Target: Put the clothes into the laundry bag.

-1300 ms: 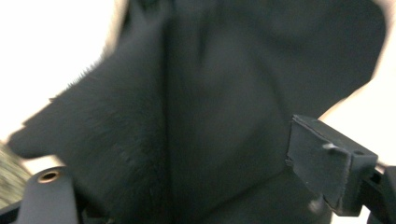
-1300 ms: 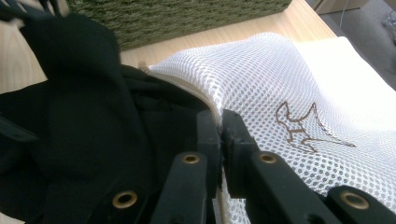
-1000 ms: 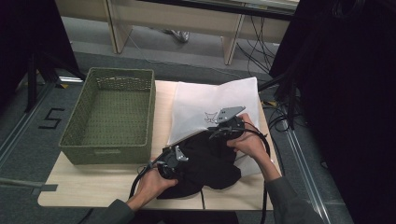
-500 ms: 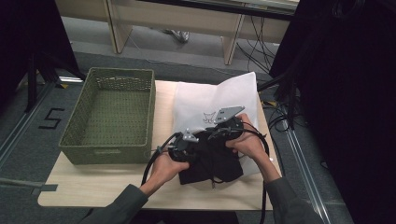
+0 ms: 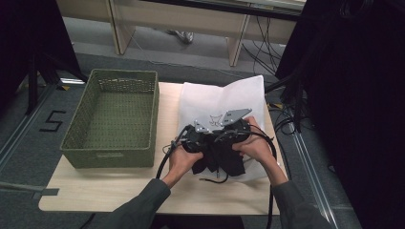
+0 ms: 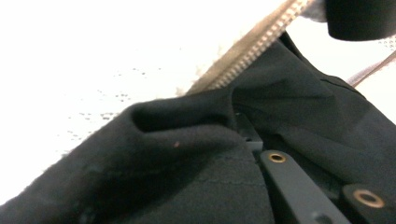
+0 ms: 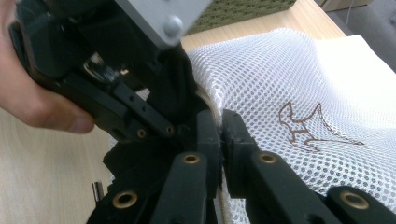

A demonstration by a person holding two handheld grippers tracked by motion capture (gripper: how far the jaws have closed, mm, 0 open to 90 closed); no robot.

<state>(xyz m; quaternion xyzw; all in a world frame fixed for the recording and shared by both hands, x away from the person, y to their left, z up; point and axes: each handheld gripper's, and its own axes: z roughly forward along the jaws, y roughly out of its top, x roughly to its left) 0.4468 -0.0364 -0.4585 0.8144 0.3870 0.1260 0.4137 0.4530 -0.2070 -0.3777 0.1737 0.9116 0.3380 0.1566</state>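
Left gripper (image 5: 203,136) and right gripper (image 5: 233,128) side by side, fingers closed, forearms converging.

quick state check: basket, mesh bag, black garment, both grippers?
basket: upright on the table, nothing in it
mesh bag: flat on the table, near edge pinched
black garment: bunched at the bag's near edge, on the bag
left gripper: jaws have just been closing, now clamped on the black garment
right gripper: shut on the mesh bag's edge
table: bears the basket and the bag
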